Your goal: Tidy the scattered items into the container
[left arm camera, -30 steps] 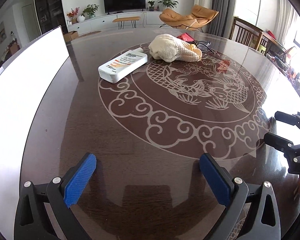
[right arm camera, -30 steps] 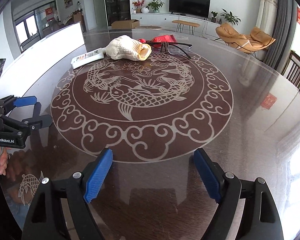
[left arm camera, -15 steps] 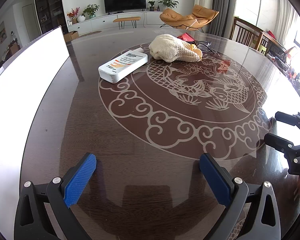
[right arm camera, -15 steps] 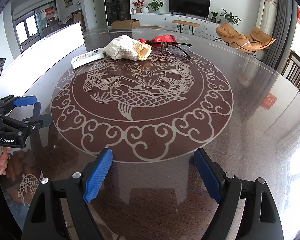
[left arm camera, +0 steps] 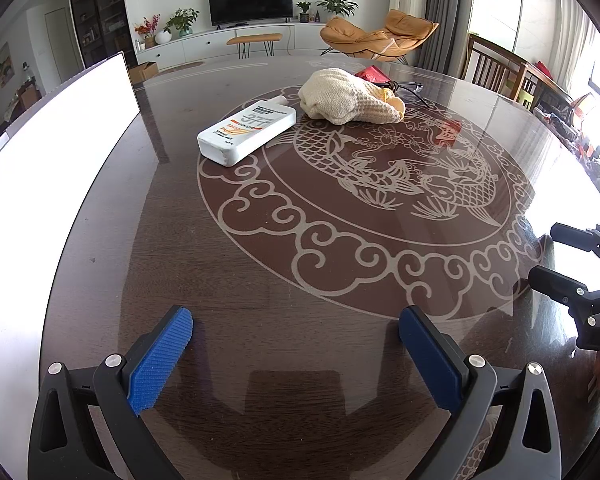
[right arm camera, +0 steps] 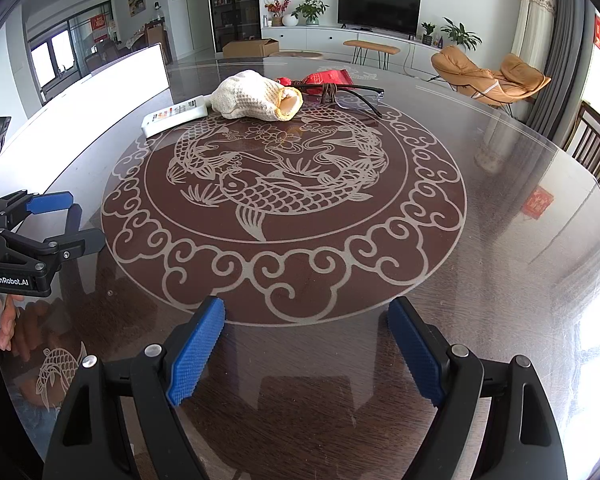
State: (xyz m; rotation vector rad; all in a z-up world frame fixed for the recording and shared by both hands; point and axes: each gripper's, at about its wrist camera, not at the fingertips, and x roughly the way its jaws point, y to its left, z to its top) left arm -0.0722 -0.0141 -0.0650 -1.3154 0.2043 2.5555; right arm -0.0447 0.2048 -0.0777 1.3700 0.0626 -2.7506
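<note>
A white lotion bottle lies on its side at the far part of the round table, also in the right wrist view. A cream waffle cloth lies bunched beside it. Black glasses and a red packet lie behind the cloth. A white container stands along the table's left edge. My left gripper is open and empty over the near table. My right gripper is open and empty, well short of the items.
The dark glass table carries a fish pattern. The other gripper shows at the right edge of the left wrist view and the left edge of the right wrist view. Wooden chairs stand at the far right.
</note>
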